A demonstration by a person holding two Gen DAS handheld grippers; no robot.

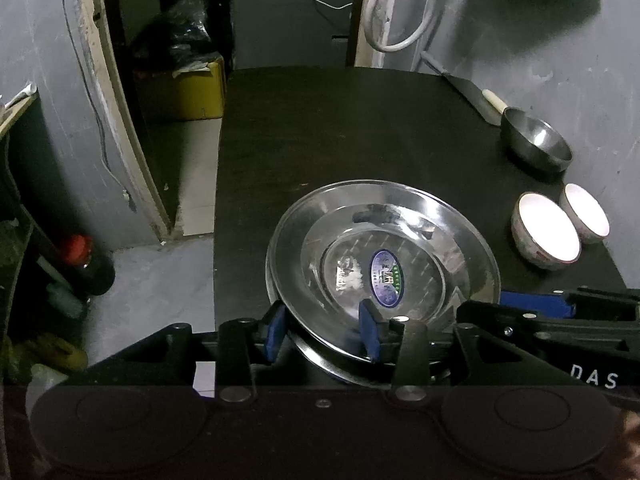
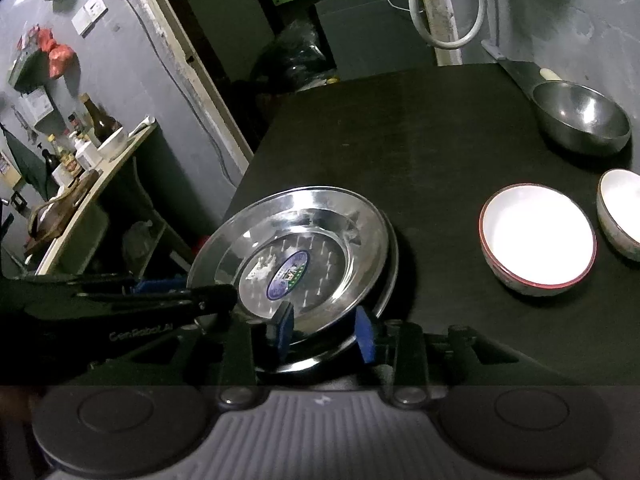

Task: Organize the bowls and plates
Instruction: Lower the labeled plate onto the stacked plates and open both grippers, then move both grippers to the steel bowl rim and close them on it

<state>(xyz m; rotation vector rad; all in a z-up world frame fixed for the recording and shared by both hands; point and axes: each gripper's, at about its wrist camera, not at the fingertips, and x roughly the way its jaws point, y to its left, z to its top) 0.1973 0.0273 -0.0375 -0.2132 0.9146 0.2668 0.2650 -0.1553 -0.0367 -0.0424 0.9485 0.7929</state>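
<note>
Plates: two steel plates stacked on the black desk (image 1: 320,120), upper steel plate (image 1: 384,248) tilted on the lower steel plate (image 2: 320,360), sticker at centre. Left hand-held gripper (image 1: 322,330) and right hand-held gripper (image 2: 326,334) each straddle the near rim, blue pads parted, not pressing. Steel bowl (image 1: 536,144) and two white bowls (image 1: 548,228) stand apart at the right.

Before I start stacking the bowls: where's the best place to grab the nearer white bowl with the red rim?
Probably the near rim of the white bowl: it stands upright and open, so one finger can go inside the wall and one outside. Coming from above on the steel plate's side seems safest, since the second white bowl sits close beside it.
</note>
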